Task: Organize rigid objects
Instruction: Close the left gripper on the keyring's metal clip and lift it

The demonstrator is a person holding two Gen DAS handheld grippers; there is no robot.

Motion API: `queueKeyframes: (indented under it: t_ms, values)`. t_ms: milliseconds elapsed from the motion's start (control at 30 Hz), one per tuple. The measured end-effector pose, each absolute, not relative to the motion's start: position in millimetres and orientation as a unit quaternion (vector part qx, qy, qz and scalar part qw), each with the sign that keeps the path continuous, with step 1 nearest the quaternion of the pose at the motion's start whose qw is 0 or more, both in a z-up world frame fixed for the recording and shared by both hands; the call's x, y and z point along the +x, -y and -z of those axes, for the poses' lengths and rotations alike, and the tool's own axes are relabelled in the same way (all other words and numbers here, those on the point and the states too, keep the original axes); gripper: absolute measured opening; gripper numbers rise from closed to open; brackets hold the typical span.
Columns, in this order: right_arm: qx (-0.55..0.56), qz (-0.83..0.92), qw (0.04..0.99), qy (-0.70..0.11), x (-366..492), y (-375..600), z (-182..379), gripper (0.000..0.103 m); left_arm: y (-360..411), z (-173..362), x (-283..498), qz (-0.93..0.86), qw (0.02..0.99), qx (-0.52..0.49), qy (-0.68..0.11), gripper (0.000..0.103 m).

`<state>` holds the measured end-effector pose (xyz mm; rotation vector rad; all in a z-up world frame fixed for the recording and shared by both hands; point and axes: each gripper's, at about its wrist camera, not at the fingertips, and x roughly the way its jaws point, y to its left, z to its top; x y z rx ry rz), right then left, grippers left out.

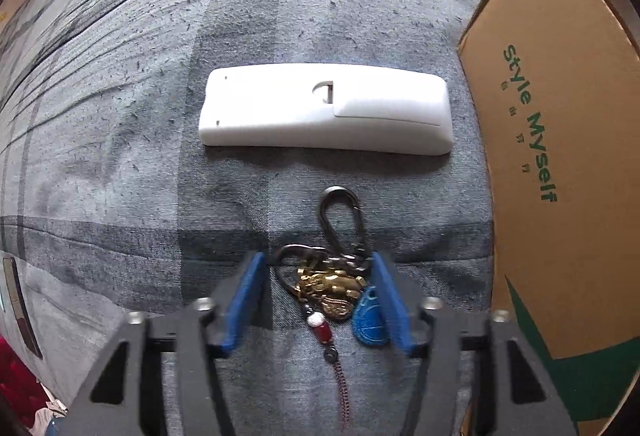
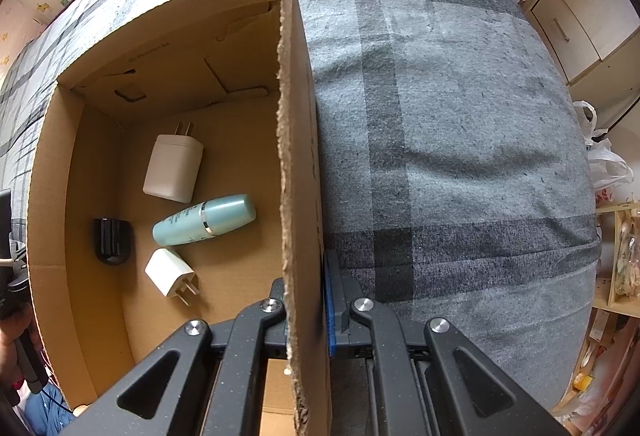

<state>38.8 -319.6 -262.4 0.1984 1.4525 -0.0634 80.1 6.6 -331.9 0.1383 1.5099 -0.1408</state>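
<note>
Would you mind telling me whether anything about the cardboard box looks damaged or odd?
Yes: the cardboard box's right wall has a ragged, torn top edge, and the right gripper is clamped on that wall.

Soft, even daylight fills both fisheye views, bowing the plaid bedspread [image 1: 120,115] and darkening the corners, with faint shadows inside the cardboard box [image 2: 168,47], an overexposed white remote [image 1: 326,109], and motion-blurred blue pads [image 1: 244,300].

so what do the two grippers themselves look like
Both match: the left gripper and the right gripper have dark grey, faintly speckled link arms with triangular cut-outs, round silver bolts at the pivots, and blue ribbed pads lining the jaws. No cables or markings show.
</note>
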Motion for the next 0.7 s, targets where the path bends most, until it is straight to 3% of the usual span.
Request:
queueKeyframes:
  t_ms: [100,200,233,700]
  values:
    - [0.091,0.030,0.743,-0.663,39,319,262,0.006,-3,331,79,0.070,0.726,0.070,-0.681,0.027]
    - [0.091,0.029,0.742,-0.663,39,319,261,0.006,-2,328,80,0.074,0.725,0.067,-0.681,0.026]
    - [0.091,0.029,0.742,-0.663,39,319,261,0.006,-3,326,80,0.076,0.726,0.071,-0.680,0.015]
    - [0.094,0.031,0.743,-0.662,38,321,261,0.006,-10,299,75,0.069,0.734,0.084,-0.671,0.006]
